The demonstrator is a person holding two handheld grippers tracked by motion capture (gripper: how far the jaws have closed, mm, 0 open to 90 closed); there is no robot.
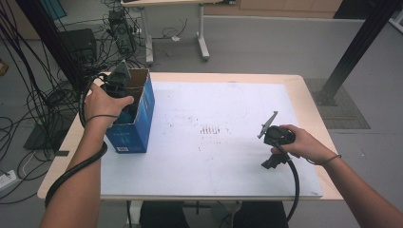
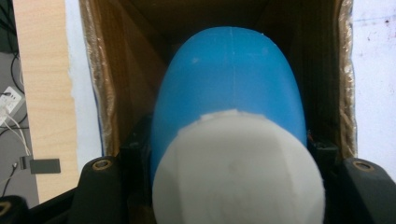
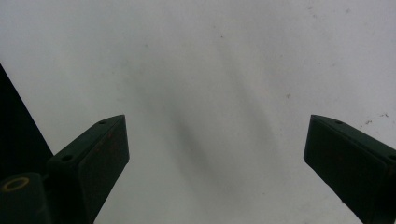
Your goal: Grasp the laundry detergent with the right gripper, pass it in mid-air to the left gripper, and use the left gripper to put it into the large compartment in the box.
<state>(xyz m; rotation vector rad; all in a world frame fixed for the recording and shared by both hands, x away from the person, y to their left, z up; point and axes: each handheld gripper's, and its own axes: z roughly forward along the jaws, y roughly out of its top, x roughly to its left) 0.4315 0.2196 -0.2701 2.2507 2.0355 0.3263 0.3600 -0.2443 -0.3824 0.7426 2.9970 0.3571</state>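
Note:
A blue bottle (image 2: 229,79) with a white cap (image 2: 238,177) sits between the jaws of my left gripper (image 2: 229,154), which is shut on it. The bottle points down into an open cardboard box (image 2: 116,93). In the high view the box (image 1: 135,128) is blue outside and stands at the table's left edge, and my left gripper (image 1: 122,102) reaches into its top. My right gripper (image 1: 274,142) is held over the right part of the white mat (image 1: 214,161). Its jaws stand wide apart, open, with nothing between them (image 3: 215,154).
The white mat covers most of a wooden table (image 1: 311,99). Cables (image 1: 28,95) and equipment lie on the floor to the left. A black post (image 1: 356,42) rises at the back right. Another table's legs (image 1: 202,38) stand behind.

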